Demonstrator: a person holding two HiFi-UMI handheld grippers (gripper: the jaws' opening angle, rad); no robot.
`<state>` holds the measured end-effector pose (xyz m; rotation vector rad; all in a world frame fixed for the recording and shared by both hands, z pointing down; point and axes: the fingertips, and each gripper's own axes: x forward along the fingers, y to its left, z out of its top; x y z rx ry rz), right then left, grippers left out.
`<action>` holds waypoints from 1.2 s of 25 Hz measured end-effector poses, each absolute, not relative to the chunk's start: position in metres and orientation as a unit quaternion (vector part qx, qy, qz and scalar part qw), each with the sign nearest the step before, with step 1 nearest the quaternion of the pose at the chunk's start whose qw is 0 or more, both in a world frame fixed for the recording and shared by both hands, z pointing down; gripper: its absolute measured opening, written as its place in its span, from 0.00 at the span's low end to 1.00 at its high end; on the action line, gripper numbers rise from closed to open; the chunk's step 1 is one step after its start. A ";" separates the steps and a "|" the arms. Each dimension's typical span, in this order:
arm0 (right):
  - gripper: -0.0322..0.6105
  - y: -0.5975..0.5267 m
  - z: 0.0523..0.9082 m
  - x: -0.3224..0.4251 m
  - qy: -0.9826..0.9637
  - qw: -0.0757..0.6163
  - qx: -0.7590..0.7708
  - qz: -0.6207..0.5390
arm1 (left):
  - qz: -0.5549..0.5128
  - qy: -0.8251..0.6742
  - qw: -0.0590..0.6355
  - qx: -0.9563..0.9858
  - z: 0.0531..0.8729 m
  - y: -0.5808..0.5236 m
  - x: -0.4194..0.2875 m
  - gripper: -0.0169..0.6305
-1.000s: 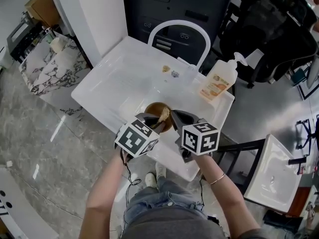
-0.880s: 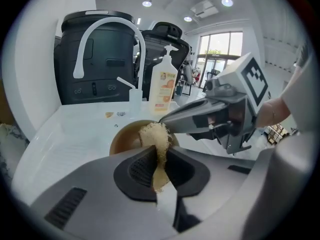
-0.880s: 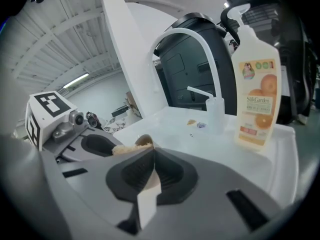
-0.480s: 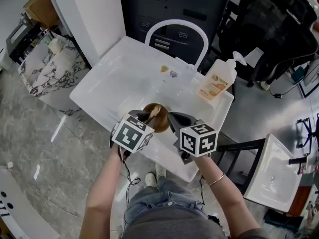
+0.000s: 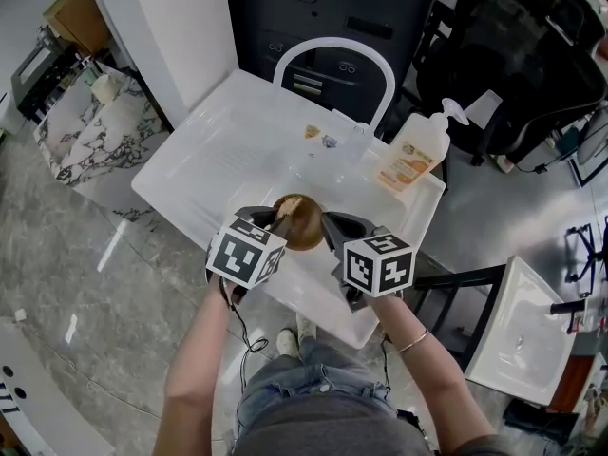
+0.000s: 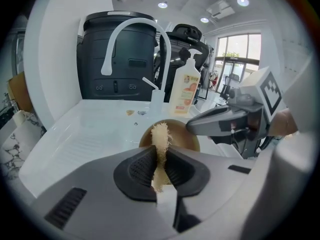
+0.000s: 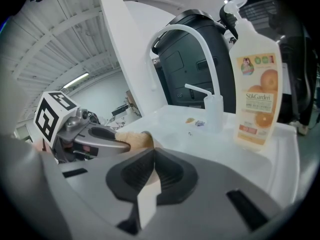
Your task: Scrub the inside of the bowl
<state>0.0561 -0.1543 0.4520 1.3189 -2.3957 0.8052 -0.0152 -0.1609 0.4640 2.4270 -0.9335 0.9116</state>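
I'm in the middle of the scrub. My left gripper [image 6: 160,156] is clamped tight on the scrubber [image 6: 160,136], a pale fibrous pad that stands up out of the pads, its free end at the bowl [image 5: 302,224]. My right gripper [image 7: 151,169] is closed on the bowl's rim, with a thin tan edge pinched between its pads, and that steadies the bowl for the other hand.

The bowl sits on the white sink [image 5: 218,150], in front of the tap [image 5: 332,50] and on my side of it. The bottle [image 5: 410,152] stands to the right of the tap, well apart from the bowl. A few small scraps lie close to the tap's foot.

I can't see from the head view how deep the scrubber reaches. It looks to be at the bowl's left inner wall, not at the bottom.

Next, I think, I should press the pad down and sweep it round the inside, wall and bottom. The right grip has to stay firm, because a hard push against one pinched rim could tip or slide the bowl.
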 end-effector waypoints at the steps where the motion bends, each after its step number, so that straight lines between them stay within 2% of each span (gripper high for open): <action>1: 0.07 -0.155 0.452 0.057 -0.831 0.145 0.458 0.280 | 0.324 -0.335 0.193 0.864 0.464 -0.162 -0.015 0.10; 21: 0.07 -0.160 0.454 0.055 -0.836 0.146 0.445 0.285 | 0.302 -0.393 0.208 0.843 0.453 -0.161 -0.038 0.10; 30: 0.07 -0.169 0.455 0.047 -0.844 0.148 0.427 0.289 | 0.271 -0.449 0.214 0.824 0.436 -0.161 -0.069 0.10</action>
